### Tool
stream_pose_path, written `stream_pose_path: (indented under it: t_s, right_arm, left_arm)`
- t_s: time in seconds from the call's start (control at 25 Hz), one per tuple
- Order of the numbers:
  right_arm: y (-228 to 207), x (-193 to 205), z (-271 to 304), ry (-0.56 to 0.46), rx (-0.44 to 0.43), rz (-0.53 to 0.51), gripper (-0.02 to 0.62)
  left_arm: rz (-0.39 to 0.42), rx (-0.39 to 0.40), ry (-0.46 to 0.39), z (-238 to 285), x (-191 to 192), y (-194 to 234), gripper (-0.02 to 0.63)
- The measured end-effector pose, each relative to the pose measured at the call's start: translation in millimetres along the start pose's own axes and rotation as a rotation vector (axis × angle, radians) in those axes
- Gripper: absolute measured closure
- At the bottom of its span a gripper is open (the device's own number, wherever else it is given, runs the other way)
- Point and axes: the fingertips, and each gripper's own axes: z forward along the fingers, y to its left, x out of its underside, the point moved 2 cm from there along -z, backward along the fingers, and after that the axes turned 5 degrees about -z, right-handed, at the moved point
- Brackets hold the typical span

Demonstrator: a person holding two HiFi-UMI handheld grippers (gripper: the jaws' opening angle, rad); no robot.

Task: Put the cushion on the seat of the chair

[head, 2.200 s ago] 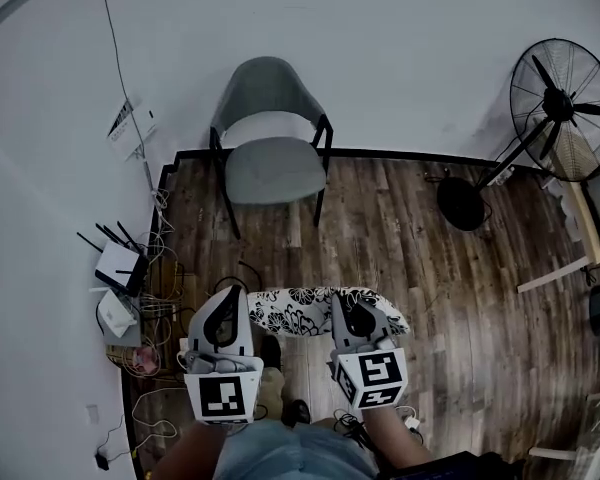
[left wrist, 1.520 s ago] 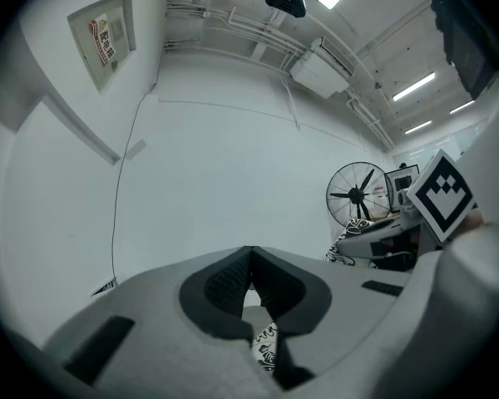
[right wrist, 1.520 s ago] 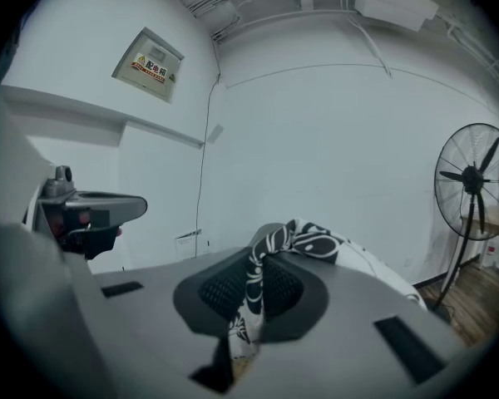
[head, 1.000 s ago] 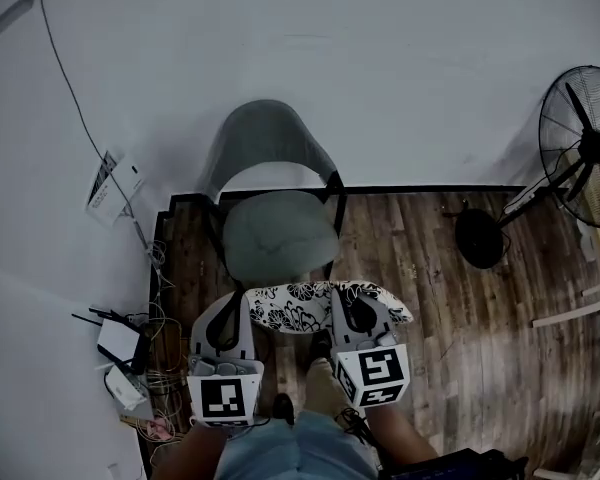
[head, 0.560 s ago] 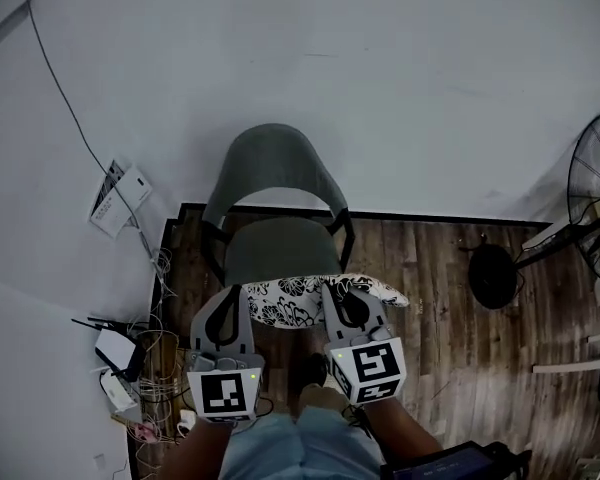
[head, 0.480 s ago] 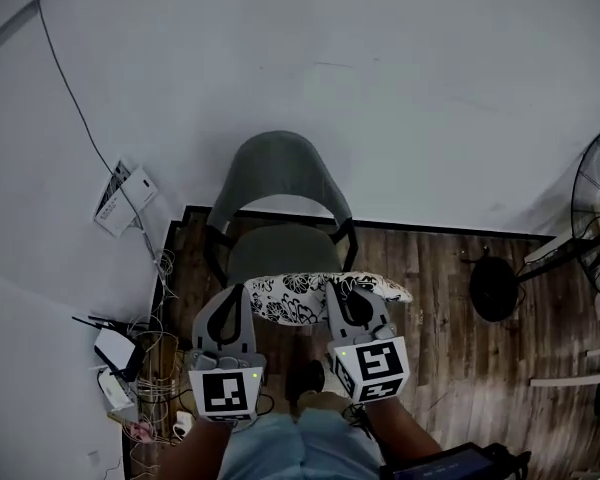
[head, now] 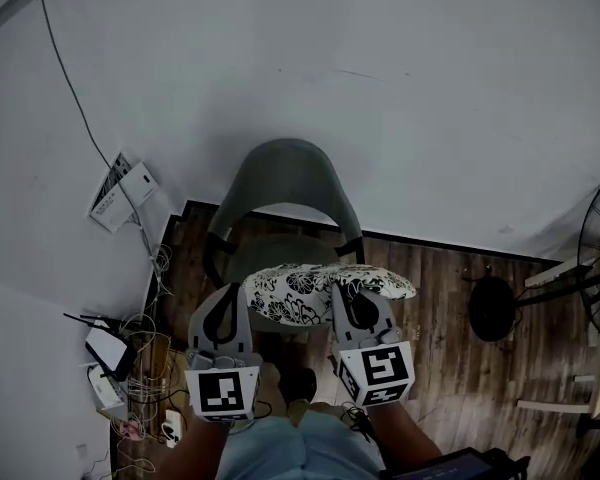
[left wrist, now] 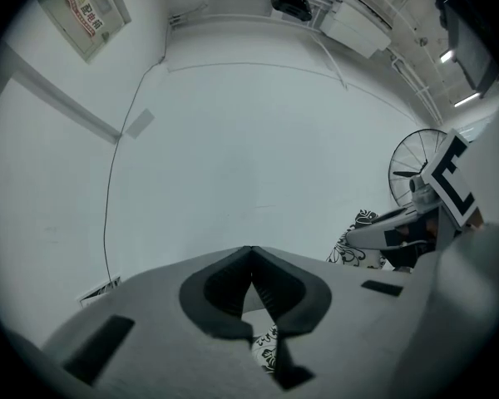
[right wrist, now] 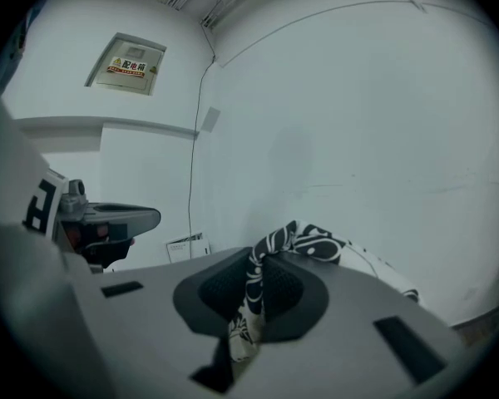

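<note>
Since a couple of seconds ago the chair (head: pixel 290 173) has gone from standing well off at the far side of the floor to being right in front of me. The cushion (head: pixel 320 290) now covers the near part of the seat (head: pixel 272 249), where before it hung over bare boards. I judge the carry is nearly done: the cushion looks held above the seat's front edge, not resting on it, so it has yet to go further in and down. My left gripper (head: pixel 237 293) is clamped on the cushion's left edge, with patterned fabric showing between its pads. My right gripper (head: pixel 342 294) pinches a fold near the right end. The cushion lies flat, patterned face up, its long axis running left to right across the chair's front, its right tip jutting past my right gripper.
</note>
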Motion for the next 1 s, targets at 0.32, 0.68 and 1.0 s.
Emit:
stream_pose_path:
  t_s: [0.32,0.68,1.0]
  right_arm:
    - [0,17,84,0.079,-0.010,0.033,0.581]
    - [4,-34,215,0.012,-0.056,0.048,0.581]
    - [-12,15,227,-0.003,-0.008,0.263,0.581]
  left_arm:
    - [-0.024,0.025,0.062,61,23,41,0.597]
    - [0.007,-0.021,0.035,134,1,125,0.597]
    - [-0.047,-0.004,0.091,169,25,135,0.597]
